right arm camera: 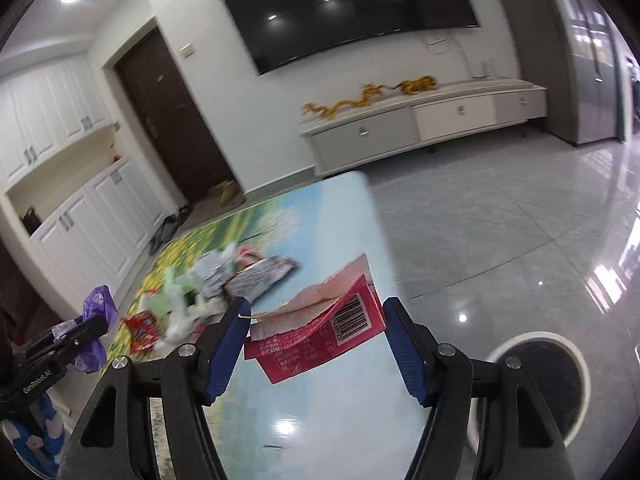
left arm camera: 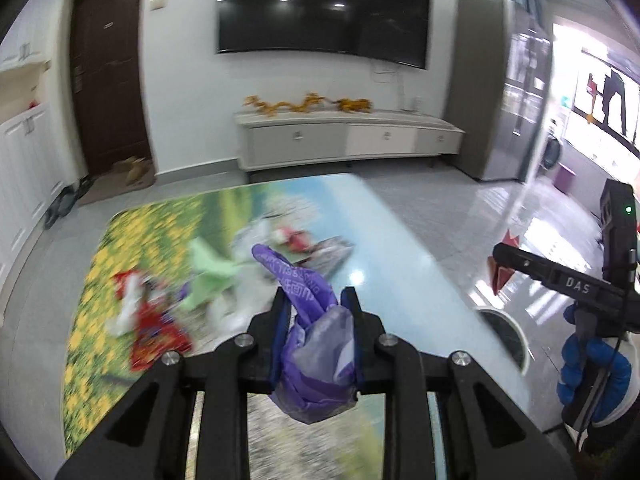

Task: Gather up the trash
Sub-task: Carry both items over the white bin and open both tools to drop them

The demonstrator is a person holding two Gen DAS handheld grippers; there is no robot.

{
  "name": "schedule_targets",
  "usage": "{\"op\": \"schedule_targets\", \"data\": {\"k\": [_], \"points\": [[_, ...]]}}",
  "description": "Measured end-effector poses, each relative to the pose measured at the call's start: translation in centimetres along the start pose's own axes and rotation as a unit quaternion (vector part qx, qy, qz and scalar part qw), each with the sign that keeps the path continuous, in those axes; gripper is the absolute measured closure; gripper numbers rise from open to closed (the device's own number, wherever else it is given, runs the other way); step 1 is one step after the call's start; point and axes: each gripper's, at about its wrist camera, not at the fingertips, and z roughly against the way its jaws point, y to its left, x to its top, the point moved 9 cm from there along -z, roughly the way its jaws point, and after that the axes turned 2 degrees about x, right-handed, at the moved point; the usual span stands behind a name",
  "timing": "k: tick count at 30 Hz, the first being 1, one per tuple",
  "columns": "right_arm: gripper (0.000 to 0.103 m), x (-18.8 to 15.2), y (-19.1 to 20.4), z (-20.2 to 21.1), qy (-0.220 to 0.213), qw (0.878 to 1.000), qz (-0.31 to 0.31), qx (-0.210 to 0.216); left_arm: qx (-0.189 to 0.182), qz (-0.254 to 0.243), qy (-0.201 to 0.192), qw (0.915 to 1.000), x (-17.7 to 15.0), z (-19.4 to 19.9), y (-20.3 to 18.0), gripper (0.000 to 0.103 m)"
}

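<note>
My left gripper [left arm camera: 318, 300] is shut on a crumpled purple plastic bag [left arm camera: 312, 344], held above the picture-printed table [left arm camera: 400, 248]. Beyond it lies blurred trash: a red wrapper [left arm camera: 156, 336], green paper [left arm camera: 208, 276], white tissue and a silver wrapper [left arm camera: 332, 252]. My right gripper [right arm camera: 316, 308] is shut on a torn red carton [right arm camera: 320, 340] with a barcode, lifted over the table's right edge [right arm camera: 376, 216]. The right wrist view shows the left gripper [right arm camera: 96, 324] with the purple bag [right arm camera: 98, 304] at the far left. The left wrist view shows the right gripper [left arm camera: 500, 252] in a blue-gloved hand [left arm camera: 592, 368].
A round white-rimmed bin [right arm camera: 520, 338] stands on the tiled floor just right of the table, also seen as the bin [left arm camera: 504, 332]. Behind are a low white TV cabinet [left arm camera: 344, 140], a wall TV [left arm camera: 320, 8], a brown door [left arm camera: 108, 80] and white cupboards [right arm camera: 80, 220].
</note>
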Motion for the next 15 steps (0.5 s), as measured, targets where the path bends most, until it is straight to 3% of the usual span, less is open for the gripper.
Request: {"op": "schedule_targets", "data": {"k": [6,11,15], "points": [[0.036,-1.7,-11.5,3.8,-0.014,0.994,-0.060,-0.089,-0.101,-0.076,0.023,0.9917,2.2,-4.2,-13.1,0.079],[0.036,-5.5,-19.7,4.3,0.015,0.983,-0.110,-0.145,-0.166,-0.129,0.067,0.9754,1.2,-8.6,-23.2,0.078],[0.034,-8.2,-24.2,3.6,0.038,0.974,-0.151,-0.163,-0.207,-0.145,0.104,0.9619,0.0,-11.5,-29.4,0.076]]}}
